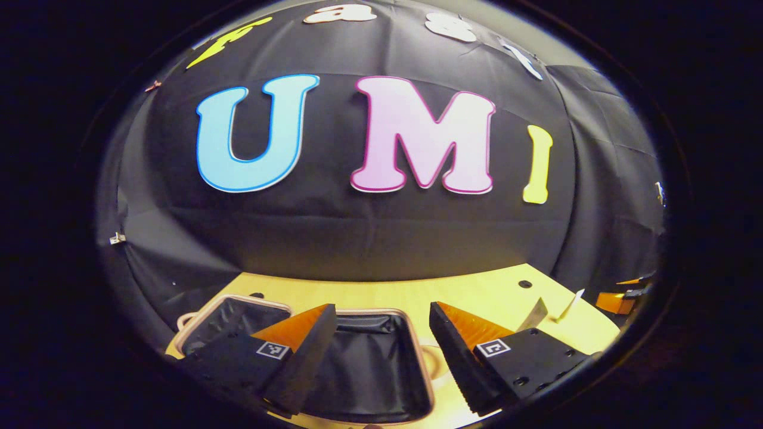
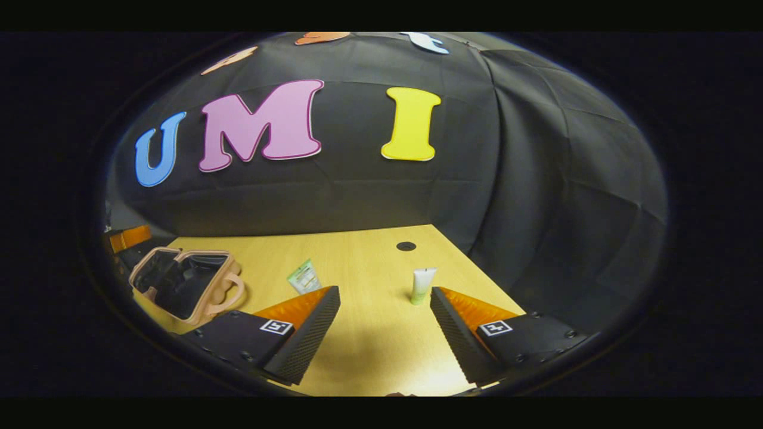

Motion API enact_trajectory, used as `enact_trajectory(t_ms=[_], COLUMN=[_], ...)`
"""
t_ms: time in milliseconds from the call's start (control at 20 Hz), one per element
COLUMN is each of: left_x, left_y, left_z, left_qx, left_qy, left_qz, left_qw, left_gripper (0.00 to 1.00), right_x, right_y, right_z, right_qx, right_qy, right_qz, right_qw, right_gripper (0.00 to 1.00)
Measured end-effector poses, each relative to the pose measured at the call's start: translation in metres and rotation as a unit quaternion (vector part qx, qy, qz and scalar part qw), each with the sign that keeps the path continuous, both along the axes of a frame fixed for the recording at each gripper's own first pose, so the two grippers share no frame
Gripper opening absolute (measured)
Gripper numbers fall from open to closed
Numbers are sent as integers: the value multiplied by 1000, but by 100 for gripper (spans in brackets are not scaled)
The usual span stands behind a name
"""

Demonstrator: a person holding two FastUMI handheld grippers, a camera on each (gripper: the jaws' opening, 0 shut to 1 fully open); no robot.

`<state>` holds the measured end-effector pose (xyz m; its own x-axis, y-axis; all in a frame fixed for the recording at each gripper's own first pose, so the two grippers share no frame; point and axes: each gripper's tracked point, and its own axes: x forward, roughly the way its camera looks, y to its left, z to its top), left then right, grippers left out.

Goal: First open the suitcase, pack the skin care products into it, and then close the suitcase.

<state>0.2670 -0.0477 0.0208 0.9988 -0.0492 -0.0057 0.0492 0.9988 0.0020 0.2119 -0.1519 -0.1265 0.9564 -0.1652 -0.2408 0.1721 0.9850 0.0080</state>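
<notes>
The right gripper [image 2: 384, 322] hung above the table [image 2: 357, 262], jaws apart and empty. The tube [image 2: 422, 285] stood upright just ahead, slightly right, the sachet [image 2: 303, 277] ahead-left. The case [image 2: 182, 285] lay open, well left, under the left gripper [image 1: 381, 339], also apart and empty. Bare table lay between; the right was probably nearer the tube.
</notes>
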Motion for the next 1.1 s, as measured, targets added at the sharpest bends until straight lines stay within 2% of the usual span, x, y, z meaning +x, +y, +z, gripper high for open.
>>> enact_trajectory(t_ms=[150,300,350,400,600,700,750,800,850,1050,1100], left_x=[12,20,20,25,48,77,92,105,117,143,147], left_y=[-69,-132,-151,-170,-220,-234,-245,-257,-264,-281,-278], left_z=[-37,-78,-90,-103,-144,-155,-161,-168,-171,-187,-192], left_qx=[-37,-40,-33,-19,26,46,49,50,49,68,77], left_qy=[-2,21,23,32,73,84,94,104,108,131,142], left_qz=[-38,-76,-96,-118,-178,-169,-173,-179,-181,-174,-161], left_qw=[999,996,995,992,981,981,979,977,976,974,974], left_gripper=[98,98,97,96,96,96,96,96,96,96,87], right_x=[17,33,39,44,65,76,83,89,94,112,115], right_y=[-16,-31,-36,-41,-53,-60,-63,-64,-67,-72,-70], right_z=[-18,-34,-38,-43,-78,-89,-93,-97,-100,-116,-120], right_qx=[11,8,6,5,9,18,28,38,48,63,61], right_qy=[5,10,9,11,39,45,45,45,45,53,56], right_qz=[-10,-12,-11,-11,-6,-13,-16,-21,-27,-40,-37], right_qw=[1000,1000,1000,1000,999,999,998,998,998,996,996], right_gripper=[97,97,92,97,97,97,94,98,97,97,98])
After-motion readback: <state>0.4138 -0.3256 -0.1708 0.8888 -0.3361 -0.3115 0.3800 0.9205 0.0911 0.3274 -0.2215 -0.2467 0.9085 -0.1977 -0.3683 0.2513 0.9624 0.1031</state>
